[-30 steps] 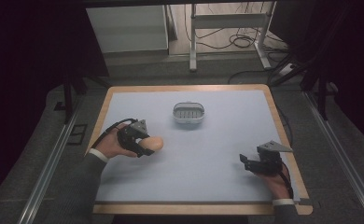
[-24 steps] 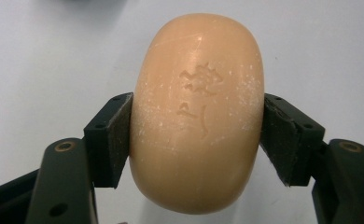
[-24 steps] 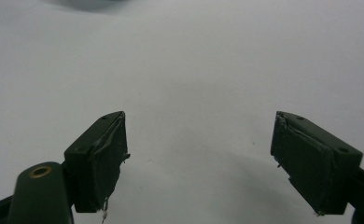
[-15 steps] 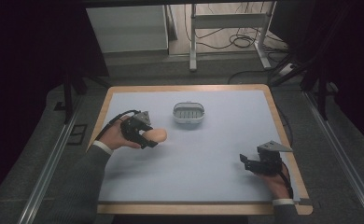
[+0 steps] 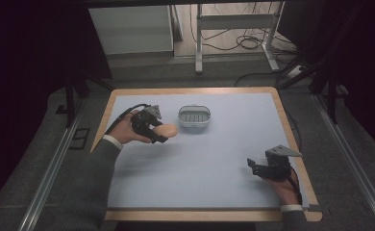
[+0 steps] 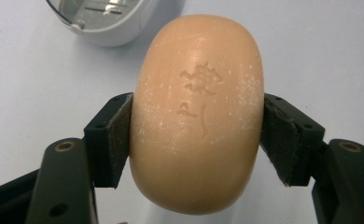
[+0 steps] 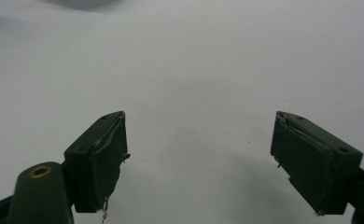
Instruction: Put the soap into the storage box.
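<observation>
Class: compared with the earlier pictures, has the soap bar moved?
Yes. The soap bar, clamped in the left gripper, has moved toward the white soap dish and now sits close beside it.

- 1 bar of soap [image 5: 168, 130], peach-coloured and oval, as I count it from my station; the left gripper view shows it [image 6: 199, 116] with 1 stamped mark on its face.
- 1 soap dish [image 5: 193, 116], white with a slotted floor; 1 corner of it [image 6: 101, 18] appears in the left gripper view.
- 2 grippers: 1 left gripper [image 5: 153, 131] and 1 right gripper [image 5: 253, 168], each with 2 black jaws.
- 2 hands: 1 left hand [image 5: 128, 129], 1 right hand [image 5: 284, 185].
- 1 table [image 5: 233, 144], with 1 pale blue top and 1 wooden rim.
</observation>
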Demonstrator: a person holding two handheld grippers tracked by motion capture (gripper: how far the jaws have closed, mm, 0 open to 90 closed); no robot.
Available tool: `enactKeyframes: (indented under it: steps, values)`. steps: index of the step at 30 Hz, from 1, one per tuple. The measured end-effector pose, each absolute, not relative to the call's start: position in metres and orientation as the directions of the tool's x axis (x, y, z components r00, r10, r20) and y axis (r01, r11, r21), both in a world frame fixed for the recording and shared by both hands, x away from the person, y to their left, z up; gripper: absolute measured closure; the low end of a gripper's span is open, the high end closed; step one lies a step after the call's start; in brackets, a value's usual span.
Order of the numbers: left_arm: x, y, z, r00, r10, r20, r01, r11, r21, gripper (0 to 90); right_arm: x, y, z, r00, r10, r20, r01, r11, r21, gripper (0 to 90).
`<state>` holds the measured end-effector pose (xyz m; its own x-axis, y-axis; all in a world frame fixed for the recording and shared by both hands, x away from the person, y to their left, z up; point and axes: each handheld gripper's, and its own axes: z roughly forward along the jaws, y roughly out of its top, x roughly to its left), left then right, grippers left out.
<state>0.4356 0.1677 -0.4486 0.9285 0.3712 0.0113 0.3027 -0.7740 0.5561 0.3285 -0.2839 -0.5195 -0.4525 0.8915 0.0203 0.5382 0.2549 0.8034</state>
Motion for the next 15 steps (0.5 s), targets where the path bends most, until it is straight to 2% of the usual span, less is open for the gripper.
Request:
enactKeyframes:
  steps: [15]
  values:
    - [0.460, 0.139, -0.435, 0.939, 0.343, 0.030, 0.268, -0.783, 0.561, 31.8, 0.329, -0.286, -0.519, -0.442, 0.897, 0.019, 0.535, 0.246, 0.808, 18.5]
